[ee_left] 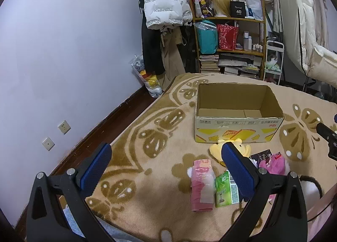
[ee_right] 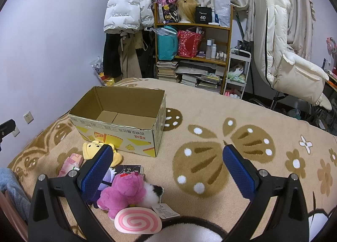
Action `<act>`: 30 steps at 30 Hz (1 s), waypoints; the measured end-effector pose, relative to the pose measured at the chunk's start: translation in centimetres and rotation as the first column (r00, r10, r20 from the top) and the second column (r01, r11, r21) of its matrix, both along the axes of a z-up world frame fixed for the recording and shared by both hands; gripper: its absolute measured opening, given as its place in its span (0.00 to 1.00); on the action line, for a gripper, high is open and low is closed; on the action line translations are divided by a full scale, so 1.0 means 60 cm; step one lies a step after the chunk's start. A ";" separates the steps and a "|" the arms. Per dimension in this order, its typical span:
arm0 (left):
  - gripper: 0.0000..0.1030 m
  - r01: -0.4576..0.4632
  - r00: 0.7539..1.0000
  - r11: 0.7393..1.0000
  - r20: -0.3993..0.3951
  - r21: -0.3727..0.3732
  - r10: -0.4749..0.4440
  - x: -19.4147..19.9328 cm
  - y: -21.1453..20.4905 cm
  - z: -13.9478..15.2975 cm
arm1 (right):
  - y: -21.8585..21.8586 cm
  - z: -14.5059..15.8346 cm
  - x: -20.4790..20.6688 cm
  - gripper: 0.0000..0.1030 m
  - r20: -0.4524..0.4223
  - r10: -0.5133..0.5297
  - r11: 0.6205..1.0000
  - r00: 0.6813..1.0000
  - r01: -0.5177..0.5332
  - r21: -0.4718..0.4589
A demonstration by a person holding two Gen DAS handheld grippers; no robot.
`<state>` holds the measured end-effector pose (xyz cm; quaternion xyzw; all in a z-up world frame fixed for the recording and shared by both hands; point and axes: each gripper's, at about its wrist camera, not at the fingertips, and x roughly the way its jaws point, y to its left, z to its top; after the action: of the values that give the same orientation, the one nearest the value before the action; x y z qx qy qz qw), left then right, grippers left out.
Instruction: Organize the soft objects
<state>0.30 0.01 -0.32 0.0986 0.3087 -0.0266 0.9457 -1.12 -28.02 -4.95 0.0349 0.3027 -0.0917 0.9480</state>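
An open cardboard box point(ee_left: 238, 128) point(ee_right: 118, 134) with nothing in it stands on the bed blanket. In front of it lie a yellow plush point(ee_left: 215, 150) point(ee_right: 90, 148), a pink wrapped pack point(ee_left: 201, 185) point(ee_right: 71, 163), a green tissue pack point(ee_left: 225, 189), a dark packet point(ee_right: 128, 169), a pink plush point(ee_left: 272, 163) point(ee_right: 124, 191) and a pink-white swirl toy point(ee_right: 138, 222). My left gripper point(ee_left: 166, 149) hovers open above the packs. My right gripper point(ee_right: 167, 150) hangs open over the blanket to the right of the pink plush. Neither holds anything.
The beige blanket with brown butterfly patterns point(ee_right: 210, 164) covers the bed. A shelf with bags and books point(ee_left: 229, 39) and hanging coats point(ee_left: 164, 2) stand beyond the bed's far end. A white padded chair point(ee_right: 282, 52) is at the right. The wall point(ee_left: 63, 52) runs along the left.
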 end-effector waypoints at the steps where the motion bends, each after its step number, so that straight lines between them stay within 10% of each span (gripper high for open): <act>1: 1.00 -0.001 1.000 1.000 0.000 0.002 0.001 0.000 0.000 0.000 | 0.000 0.000 0.000 1.00 0.001 0.000 1.000 1.000 0.000 0.000; 30: 1.00 -0.001 1.000 1.000 -0.005 0.008 0.001 -0.001 -0.001 -0.004 | 0.001 -0.001 0.000 1.00 -0.001 0.000 1.000 1.000 0.000 0.002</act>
<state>0.24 -0.07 -0.56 0.1022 0.3110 -0.0253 0.9446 -1.11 -27.94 -5.02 0.0355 0.3034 -0.0914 0.9478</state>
